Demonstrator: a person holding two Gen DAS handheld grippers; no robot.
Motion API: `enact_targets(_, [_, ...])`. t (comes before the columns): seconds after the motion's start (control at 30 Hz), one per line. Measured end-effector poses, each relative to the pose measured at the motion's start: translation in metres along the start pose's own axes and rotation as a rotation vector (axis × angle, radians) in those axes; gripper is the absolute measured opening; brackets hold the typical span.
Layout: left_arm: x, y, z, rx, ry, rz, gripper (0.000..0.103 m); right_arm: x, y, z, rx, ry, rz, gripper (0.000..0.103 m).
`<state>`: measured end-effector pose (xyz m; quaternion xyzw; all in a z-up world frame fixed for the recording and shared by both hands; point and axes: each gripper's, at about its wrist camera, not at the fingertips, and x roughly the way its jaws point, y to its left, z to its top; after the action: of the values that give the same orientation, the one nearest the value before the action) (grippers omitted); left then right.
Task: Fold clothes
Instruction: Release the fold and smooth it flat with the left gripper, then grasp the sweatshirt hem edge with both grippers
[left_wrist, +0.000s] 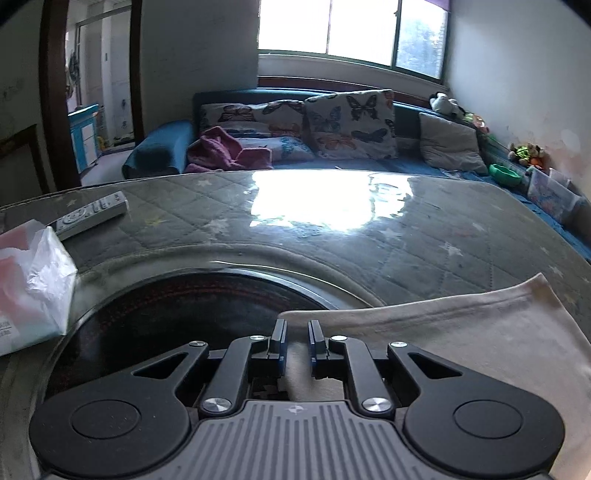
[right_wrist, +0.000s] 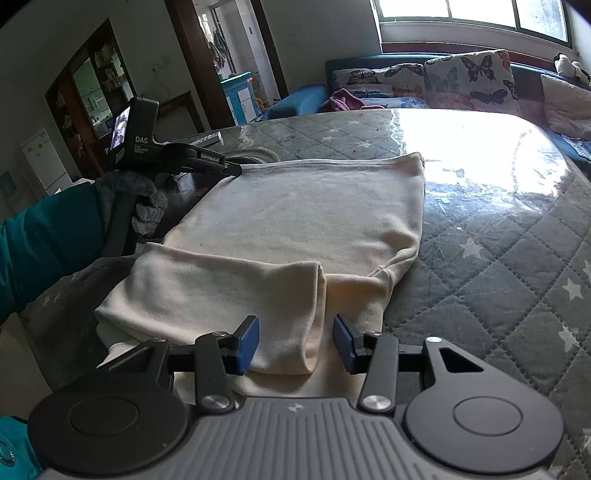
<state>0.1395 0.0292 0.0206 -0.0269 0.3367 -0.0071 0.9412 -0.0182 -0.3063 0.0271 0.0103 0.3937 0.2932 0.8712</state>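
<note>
A crinkled white plastic bag (left_wrist: 33, 280) and a grey remote control (left_wrist: 92, 213) are seen on the desk (left_wrist: 424, 236), left of the folded cream cotton garment (right_wrist: 295, 221). The garment's left edge is met by the left hand-held gripper (left_wrist: 296, 341), its narrow gap over cloth. The near fold is straddled by the spread right hand-held gripper (right_wrist: 295, 343).
</note>
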Motion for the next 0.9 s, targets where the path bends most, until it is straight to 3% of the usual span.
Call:
enact_targets(0.1, [-0.021,-0.005,-0.006,0.024,-0.015,-0.03,0.014,-0.001,0.002,0.002,-0.012,0.001,-0.008,0.045])
enact_targets(0.23, [-0.061,-0.021,-0.024,0.083,-0.033,-0.082,0.027,-0.004,0.007,0.004,-0.033,-0.006,-0.019,0.044])
enact_targets(0.37, [-0.107,-0.043,-0.055,0.151,-0.044,-0.179,0.027,-0.012,0.012,0.004,-0.073,-0.021,-0.045,0.042])
enact_targets(0.53, [-0.155,-0.067,-0.093,0.226,-0.065,-0.274,0.026,-0.016,0.016,-0.002,-0.1,-0.007,-0.074,0.028])
enact_targets(0.77, [-0.173,-0.071,-0.125,0.255,-0.034,-0.312,0.026,-0.019,0.02,-0.009,-0.11,0.011,-0.082,0.009])
enact_targets(0.9, [-0.173,-0.06,-0.133,0.237,-0.022,-0.297,0.025,-0.022,0.021,-0.013,-0.096,0.004,-0.086,0.005])
